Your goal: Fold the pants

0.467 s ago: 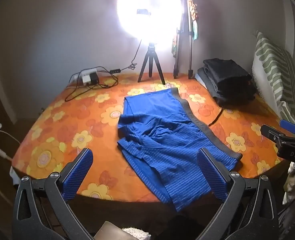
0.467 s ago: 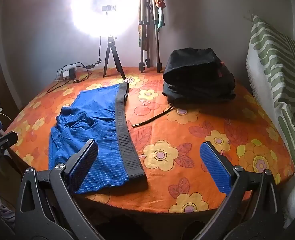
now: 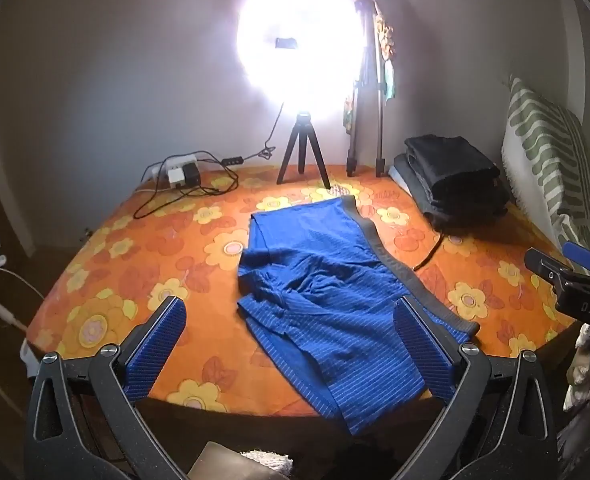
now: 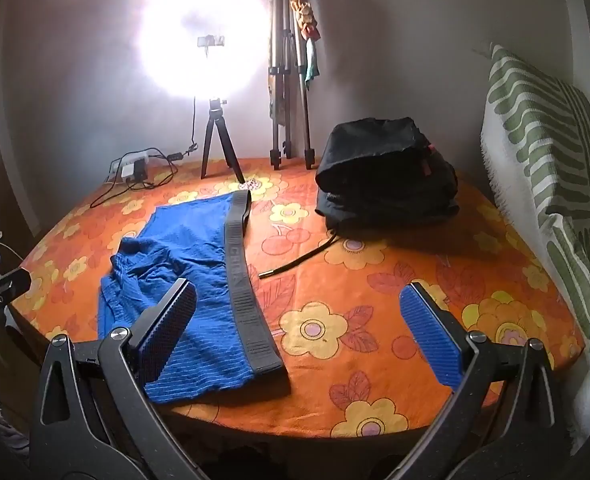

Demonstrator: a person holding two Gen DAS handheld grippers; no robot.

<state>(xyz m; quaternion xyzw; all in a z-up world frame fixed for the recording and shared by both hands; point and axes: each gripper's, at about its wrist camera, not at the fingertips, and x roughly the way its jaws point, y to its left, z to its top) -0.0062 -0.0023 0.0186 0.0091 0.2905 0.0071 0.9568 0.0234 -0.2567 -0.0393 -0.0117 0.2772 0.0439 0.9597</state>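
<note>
- Table wearing an orange cloth with yellow flowers, filling most of both views.
- Blue pants lying rumpled near the front edge, grey waistband running along one side.
- Stack of dark folded clothes sitting at the far right, black drawstring trailing out.
- Ring light tripod and a taller tripod standing at the back.
- Power strip with cables lying far left.

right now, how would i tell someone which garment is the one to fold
Start at the table with the orange flowered cloth. The blue pants lie spread out and rumpled on its left half, edged by a grey waistband. The black folded pile at the back right is dark, stacked and already neat.
</note>
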